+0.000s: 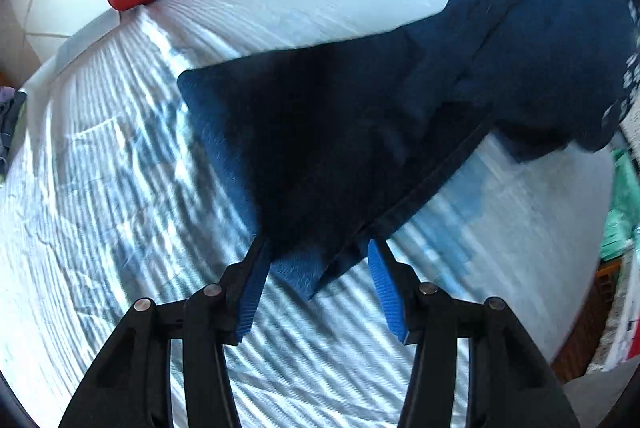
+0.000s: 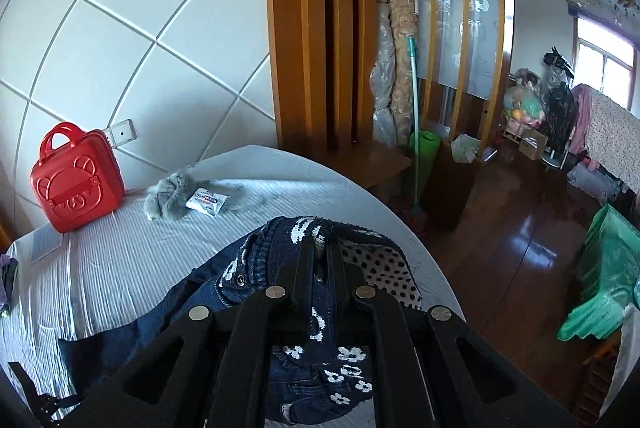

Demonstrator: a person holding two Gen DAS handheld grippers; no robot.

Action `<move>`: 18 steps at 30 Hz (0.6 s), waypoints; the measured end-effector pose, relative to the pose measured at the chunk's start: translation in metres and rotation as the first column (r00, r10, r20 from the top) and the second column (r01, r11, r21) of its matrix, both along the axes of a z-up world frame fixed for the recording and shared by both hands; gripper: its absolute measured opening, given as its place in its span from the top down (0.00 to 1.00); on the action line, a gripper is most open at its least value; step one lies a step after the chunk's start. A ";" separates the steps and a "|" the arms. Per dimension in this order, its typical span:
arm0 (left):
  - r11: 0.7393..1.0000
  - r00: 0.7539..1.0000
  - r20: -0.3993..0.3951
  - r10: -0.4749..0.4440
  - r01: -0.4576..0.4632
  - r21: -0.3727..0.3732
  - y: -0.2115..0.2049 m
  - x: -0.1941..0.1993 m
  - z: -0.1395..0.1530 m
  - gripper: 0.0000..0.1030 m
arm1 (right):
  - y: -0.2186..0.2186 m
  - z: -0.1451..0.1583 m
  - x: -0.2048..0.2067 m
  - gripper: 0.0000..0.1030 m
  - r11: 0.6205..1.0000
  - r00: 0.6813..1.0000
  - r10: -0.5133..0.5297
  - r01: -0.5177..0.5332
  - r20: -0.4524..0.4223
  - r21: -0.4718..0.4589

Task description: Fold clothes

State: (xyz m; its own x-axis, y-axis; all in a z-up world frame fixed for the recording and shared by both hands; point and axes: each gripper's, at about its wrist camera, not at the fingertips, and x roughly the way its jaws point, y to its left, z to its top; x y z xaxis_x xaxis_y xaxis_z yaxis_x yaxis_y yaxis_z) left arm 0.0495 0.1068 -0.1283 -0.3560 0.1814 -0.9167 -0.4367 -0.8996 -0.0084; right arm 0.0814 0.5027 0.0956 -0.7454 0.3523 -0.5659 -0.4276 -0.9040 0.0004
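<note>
Dark blue garment point(image 1: 360, 131) on bed point(image 1: 120, 187), long axis running ahead and rightward from left hand-held gripper point(image 1: 316, 260). Jaws half apart, hem corner between them, pads not pressing. Far end clamped in shut right hand-held gripper point(image 2: 320, 248). Left nearer the free hem.

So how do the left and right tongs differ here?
The left tongs stand open, pads apart around a hem of the jeans; the right tongs are shut on the jeans' knitted top. Left points steeply down at the bed; right sits flatter. Both are black.
</note>
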 end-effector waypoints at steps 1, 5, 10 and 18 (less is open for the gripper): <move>1.000 1.000 -0.012 0.001 -0.001 -0.014 0.002 -0.001 -0.002 0.49 | 0.000 -0.001 -0.001 0.95 1.000 1.000 0.003 -0.003 0.001 -0.004; 0.999 0.999 -0.027 0.037 -0.038 -0.012 0.004 -0.009 0.001 0.50 | -0.002 -0.003 -0.004 0.95 1.000 1.000 0.017 -0.017 0.012 -0.006; 0.989 0.992 0.036 0.117 -0.120 0.089 -0.008 -0.034 0.010 0.88 | -0.003 -0.007 -0.004 0.95 1.000 0.999 0.025 -0.025 0.022 -0.010; 0.987 0.988 0.008 0.156 -0.156 0.034 -0.006 -0.059 0.013 0.93 | 0.003 -0.012 0.001 0.95 0.999 1.000 0.011 -0.011 0.016 -0.030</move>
